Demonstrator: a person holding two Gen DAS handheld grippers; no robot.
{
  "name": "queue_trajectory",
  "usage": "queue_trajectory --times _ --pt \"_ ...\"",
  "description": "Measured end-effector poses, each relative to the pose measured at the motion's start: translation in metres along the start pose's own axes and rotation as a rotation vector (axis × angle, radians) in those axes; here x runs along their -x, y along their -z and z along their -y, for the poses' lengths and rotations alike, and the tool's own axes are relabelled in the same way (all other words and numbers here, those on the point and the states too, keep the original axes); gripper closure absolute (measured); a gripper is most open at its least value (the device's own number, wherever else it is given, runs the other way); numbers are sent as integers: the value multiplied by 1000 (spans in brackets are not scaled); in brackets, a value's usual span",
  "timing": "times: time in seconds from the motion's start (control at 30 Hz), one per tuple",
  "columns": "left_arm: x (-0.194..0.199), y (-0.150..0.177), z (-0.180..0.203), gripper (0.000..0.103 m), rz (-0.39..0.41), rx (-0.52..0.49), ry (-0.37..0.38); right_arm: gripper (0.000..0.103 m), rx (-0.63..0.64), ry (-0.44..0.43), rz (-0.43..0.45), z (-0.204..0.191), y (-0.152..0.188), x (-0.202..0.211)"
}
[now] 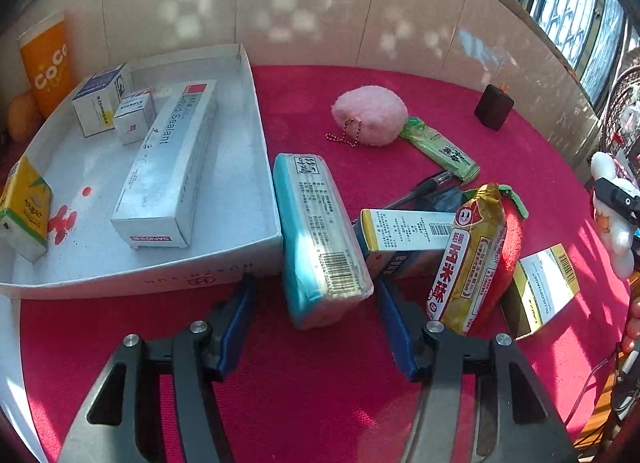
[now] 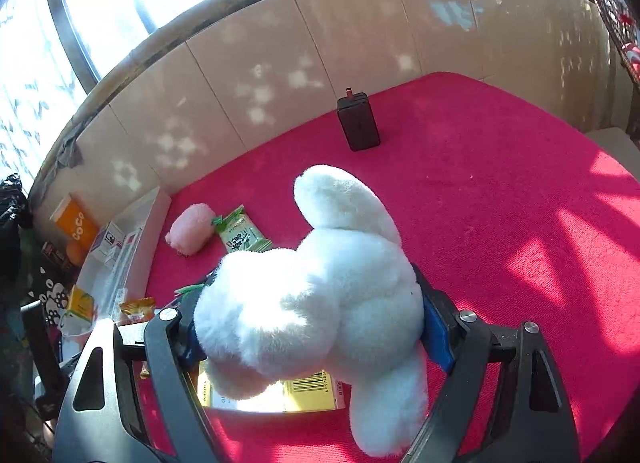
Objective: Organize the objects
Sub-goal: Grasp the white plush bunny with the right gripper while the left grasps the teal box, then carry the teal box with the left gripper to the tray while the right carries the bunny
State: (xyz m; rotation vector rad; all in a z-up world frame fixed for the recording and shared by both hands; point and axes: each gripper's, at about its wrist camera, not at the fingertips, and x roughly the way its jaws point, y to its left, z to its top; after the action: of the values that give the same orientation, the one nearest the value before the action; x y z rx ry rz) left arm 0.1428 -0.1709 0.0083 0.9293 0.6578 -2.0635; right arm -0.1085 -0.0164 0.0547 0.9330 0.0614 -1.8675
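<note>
Left gripper low over a red cloth, jaws spread wide with blue pads either side of a teal tissue pack, neither pad visibly touching it. Left of the pack, touching its upper end, a white tray holding a long Liquid Sealant box, two small white boxes and a yellow-green carton at its near left. Right of the pack, a leaning yellow-white box, a gold snack bag, a Glucophage box; farther back, a pink plush, a green packet and a dark small box.
</note>
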Motion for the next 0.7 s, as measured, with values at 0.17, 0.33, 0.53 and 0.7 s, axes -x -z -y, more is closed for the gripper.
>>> queue_trajectory --times 0.17,0.33,0.53,0.7 --pt "-5 -7 5 58 -1 -3 -16 20 22 -18 4 -5 -1 10" --pt "3 4 -2 78 23 -20 6 20 13 -15 44 -4 2 24" --pt "56 14 -1 79 149 -93 15 20 5 -71 95 -16 6 43" --pt "82 18 -6 80 200 -96 35 20 69 -110 171 -43 -7 65"
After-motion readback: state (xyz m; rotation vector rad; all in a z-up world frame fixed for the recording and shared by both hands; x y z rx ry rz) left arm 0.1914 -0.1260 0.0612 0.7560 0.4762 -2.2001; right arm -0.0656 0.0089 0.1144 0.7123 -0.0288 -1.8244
